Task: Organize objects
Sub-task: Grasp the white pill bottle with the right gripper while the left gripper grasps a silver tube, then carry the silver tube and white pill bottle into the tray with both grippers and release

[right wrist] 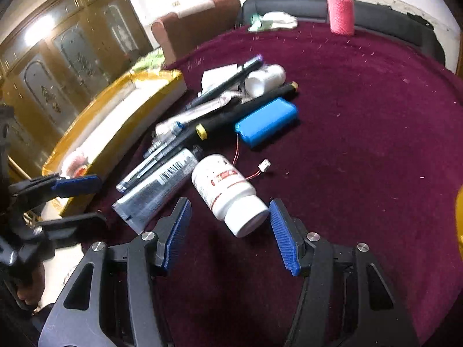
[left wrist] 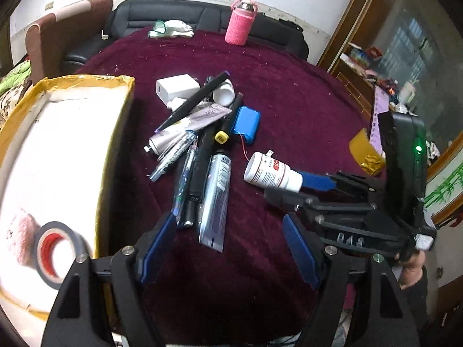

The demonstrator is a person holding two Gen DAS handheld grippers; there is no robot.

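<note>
A pile of small objects lies on the maroon cloth: a white pill bottle (right wrist: pixel 228 193) with a red label, a silver tube (right wrist: pixel 156 190), several pens (left wrist: pixel 185 170), a blue battery pack (right wrist: pixel 266 121) with red wire, a white charger (left wrist: pixel 176 88). My right gripper (right wrist: pixel 230 231) is open, its blue pads either side of the pill bottle's cap end, not touching it. In the left wrist view the bottle (left wrist: pixel 272 172) lies at the right gripper's fingertips. My left gripper (left wrist: pixel 228 245) is open and empty, just short of the silver tube (left wrist: pixel 215 199) and pens.
A white-lined box with yellow taped rim (left wrist: pixel 115 121) stands left of the pile, with a roll of tape (left wrist: pixel 53 248) inside. A pink bottle (left wrist: pixel 238 23) and a cloth (left wrist: pixel 170 29) sit at the table's far edge. Yellow tape (left wrist: pixel 366 151) lies at the right.
</note>
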